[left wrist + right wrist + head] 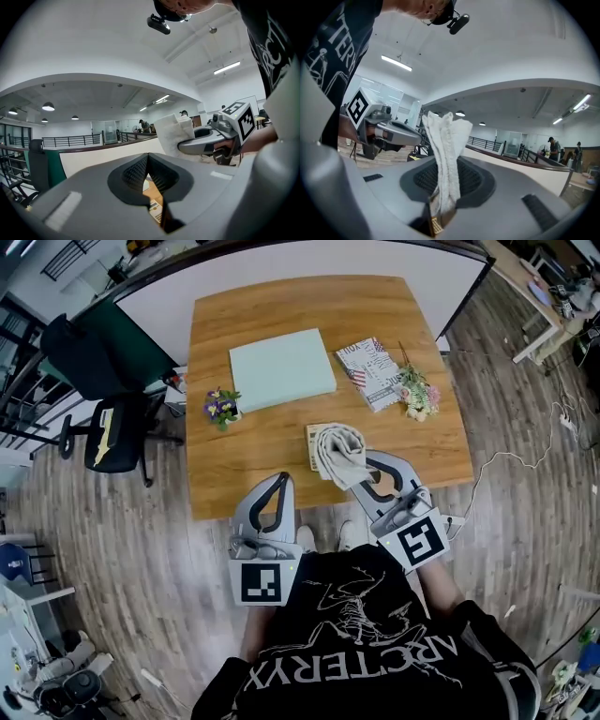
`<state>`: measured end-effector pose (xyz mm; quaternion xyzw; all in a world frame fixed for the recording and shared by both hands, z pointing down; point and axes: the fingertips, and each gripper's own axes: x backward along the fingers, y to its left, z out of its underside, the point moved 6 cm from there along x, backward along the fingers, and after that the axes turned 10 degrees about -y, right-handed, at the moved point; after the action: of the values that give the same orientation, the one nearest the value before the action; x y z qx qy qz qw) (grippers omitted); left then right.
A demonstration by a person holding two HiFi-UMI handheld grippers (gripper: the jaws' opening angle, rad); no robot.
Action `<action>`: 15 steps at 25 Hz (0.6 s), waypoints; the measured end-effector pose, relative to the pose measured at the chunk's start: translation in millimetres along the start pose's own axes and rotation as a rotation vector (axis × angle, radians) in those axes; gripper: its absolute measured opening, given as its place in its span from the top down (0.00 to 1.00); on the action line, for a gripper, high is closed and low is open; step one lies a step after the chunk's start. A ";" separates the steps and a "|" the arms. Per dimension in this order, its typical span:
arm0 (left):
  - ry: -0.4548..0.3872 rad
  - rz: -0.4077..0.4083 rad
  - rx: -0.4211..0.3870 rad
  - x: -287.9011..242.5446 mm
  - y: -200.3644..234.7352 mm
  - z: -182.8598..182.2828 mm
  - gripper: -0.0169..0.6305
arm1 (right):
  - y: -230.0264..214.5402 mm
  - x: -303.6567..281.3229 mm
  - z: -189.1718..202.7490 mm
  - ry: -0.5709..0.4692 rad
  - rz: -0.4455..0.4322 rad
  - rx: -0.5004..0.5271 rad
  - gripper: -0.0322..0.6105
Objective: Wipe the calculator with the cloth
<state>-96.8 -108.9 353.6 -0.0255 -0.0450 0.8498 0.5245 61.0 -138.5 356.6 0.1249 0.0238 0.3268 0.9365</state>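
Head view: overhead, steeply down on table (272, 442). Gripper views: close behind own jaws, tilted up (each catches the other: right gripper (182, 146), left gripper (415, 139)).

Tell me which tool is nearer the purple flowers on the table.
Left. The left tool hovers at the table's near edge, close to the purple flowers; the right tool, gripping the cloth, is farther to their right.

Two flower sprigs (222, 407) (417, 395), one cloth (339, 456), one booklet (370, 372) (patterned), one pad (282, 368).

The cloth (339, 454) is looking rough and matt, the counter (262, 437) is showing smooth grained wood, and the right tool (446, 183) is showing matt grey plastic.
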 end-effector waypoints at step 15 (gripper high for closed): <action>0.074 -0.182 -0.037 50.3 27.4 -5.4 0.96 | -17.6 -124.8 224.6 0.665 -0.491 0.398 0.81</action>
<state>-143.2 -75.8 345.5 -0.0621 -0.0434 0.7961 0.6004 2.0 -278.0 564.9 0.1814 0.4142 0.1068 0.8855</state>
